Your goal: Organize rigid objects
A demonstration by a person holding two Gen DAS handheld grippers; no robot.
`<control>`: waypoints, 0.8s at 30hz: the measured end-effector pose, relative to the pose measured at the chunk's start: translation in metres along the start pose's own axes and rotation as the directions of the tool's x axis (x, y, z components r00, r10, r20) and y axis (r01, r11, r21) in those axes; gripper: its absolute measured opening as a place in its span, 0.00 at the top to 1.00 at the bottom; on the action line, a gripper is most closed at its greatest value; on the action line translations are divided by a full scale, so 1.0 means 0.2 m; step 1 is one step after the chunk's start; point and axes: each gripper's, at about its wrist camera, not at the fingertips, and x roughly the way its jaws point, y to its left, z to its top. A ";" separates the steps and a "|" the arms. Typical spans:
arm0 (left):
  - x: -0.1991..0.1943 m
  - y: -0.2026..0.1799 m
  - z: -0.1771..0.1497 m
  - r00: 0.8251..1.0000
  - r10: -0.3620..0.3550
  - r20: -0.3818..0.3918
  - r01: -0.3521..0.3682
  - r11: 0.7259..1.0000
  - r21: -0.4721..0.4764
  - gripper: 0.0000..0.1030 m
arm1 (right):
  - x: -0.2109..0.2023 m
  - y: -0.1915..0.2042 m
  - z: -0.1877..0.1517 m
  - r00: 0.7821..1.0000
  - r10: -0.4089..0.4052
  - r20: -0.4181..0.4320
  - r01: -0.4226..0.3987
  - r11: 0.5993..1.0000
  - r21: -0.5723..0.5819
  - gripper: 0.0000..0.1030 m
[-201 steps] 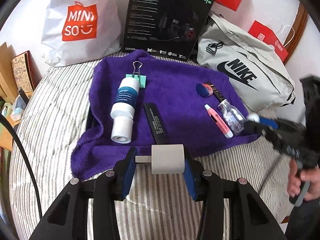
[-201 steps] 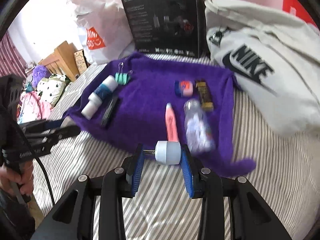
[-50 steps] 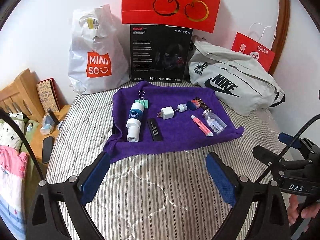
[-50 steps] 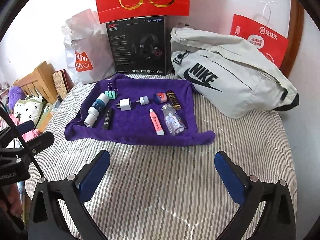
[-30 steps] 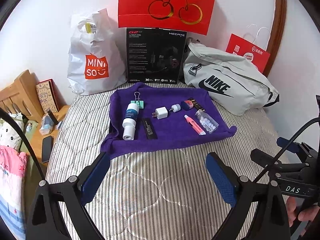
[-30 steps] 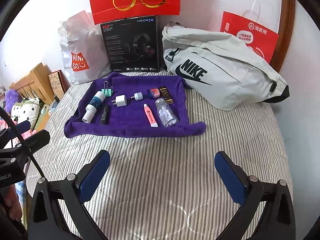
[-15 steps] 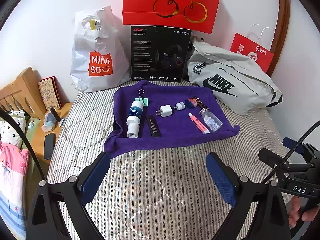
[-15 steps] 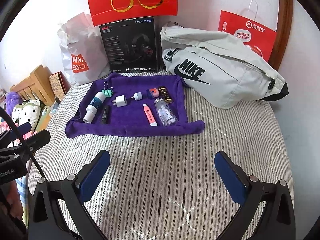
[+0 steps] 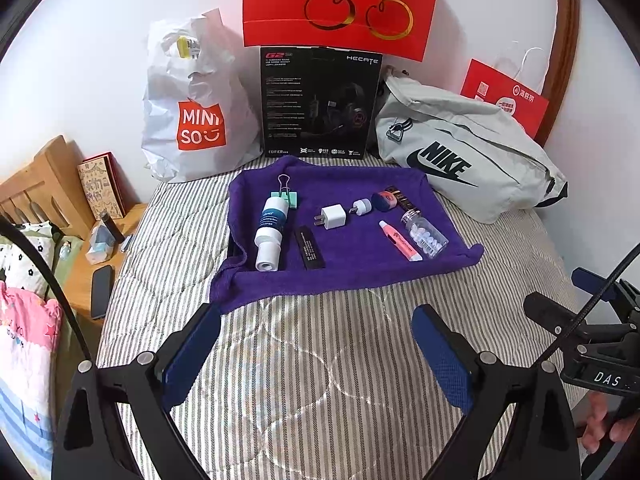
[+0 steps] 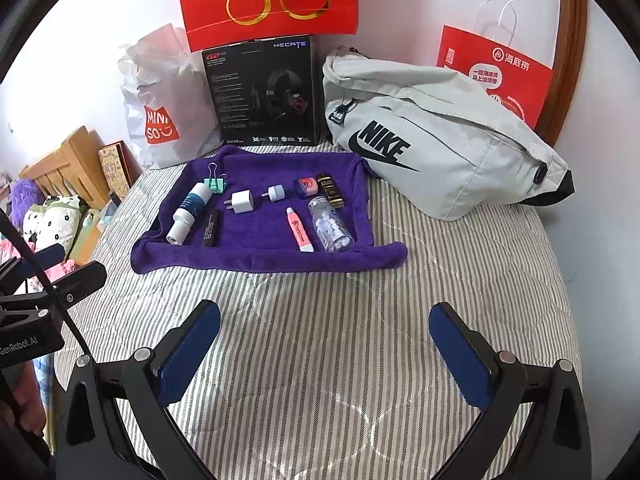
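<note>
Both grippers, left gripper (image 9: 316,354) & right gripper (image 10: 325,354), gaping, empty; white charger (image 9: 333,216) etc. lined up on purple towel (image 9: 360,272) well ahead of jaws. Looks done.

"MINI SO" is printed in white on an orange square, above a smile mark, on the white plastic bag (image 9: 192,108). "HECATE", "G2" and "EDIFIER" are printed on the black box (image 9: 320,102). "NIKE" is printed in black with a swoosh on the grey bag (image 9: 460,148). Gold script reading roughly "Cherries" is seen on the large red bag (image 9: 340,0). Chinese characters are printed in white on the small red bag (image 10: 496,72). "DAS" is marked on the right gripper (image 9: 600,360), and "GenRobot.AI" on the left gripper (image 10: 24,340).
</note>
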 end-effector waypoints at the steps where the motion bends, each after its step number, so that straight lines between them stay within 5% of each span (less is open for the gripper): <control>1: 0.00 0.00 0.00 1.000 -0.001 0.001 0.001 1.000 -0.001 0.06 | 0.00 0.00 0.00 1.000 0.002 -0.002 -0.002 1.000 -0.001 0.00; 24: -0.01 0.00 -0.01 1.000 -0.001 -0.009 0.001 1.000 0.005 0.06 | -0.02 -0.02 0.00 1.000 0.002 0.010 -0.002 1.000 0.007 0.00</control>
